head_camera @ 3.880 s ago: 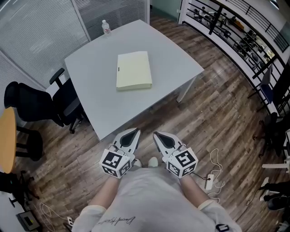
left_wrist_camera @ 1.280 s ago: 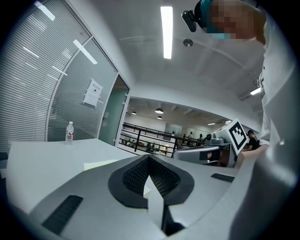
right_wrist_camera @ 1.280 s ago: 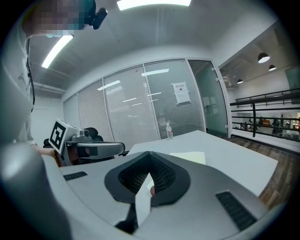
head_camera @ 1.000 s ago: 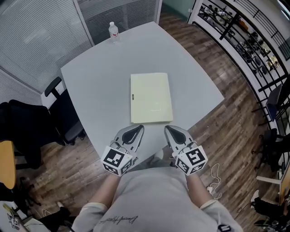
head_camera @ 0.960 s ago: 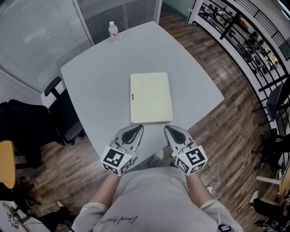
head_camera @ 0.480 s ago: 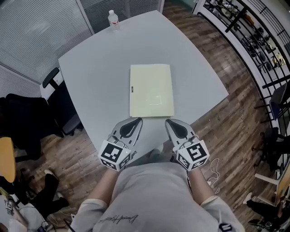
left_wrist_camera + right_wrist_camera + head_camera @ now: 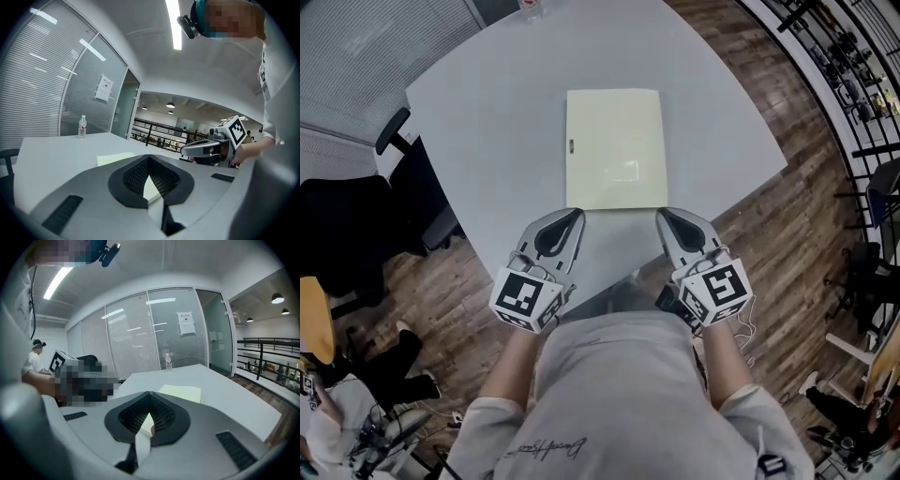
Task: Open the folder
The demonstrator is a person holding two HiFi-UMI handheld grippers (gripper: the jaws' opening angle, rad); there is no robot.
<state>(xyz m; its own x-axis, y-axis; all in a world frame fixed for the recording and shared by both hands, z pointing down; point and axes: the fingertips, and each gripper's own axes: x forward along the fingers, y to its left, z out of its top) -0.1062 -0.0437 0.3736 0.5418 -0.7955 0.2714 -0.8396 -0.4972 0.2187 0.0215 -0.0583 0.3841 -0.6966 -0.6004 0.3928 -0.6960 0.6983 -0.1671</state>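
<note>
pale yellow folder (image 7: pixel 614 148) lies flat and closed, mid grey desk (image 7: pixel 478 103), long side running away from person. left gripper (image 7: pixel 574 215): jaws pressed together, nothing between them, tip near folder's near left corner. right gripper (image 7: pixel 664 215): likewise pressed together, empty, tip near folder's near right corner. both held side by side above desk's near edge, pointing toward folder, neither seen touching it. water bottle (image 7: pixel 82 126) upright at desk's far side. dark office chair (image 7: pixel 356 225) at left, on wood floor (image 7: pixel 787 234).
</note>
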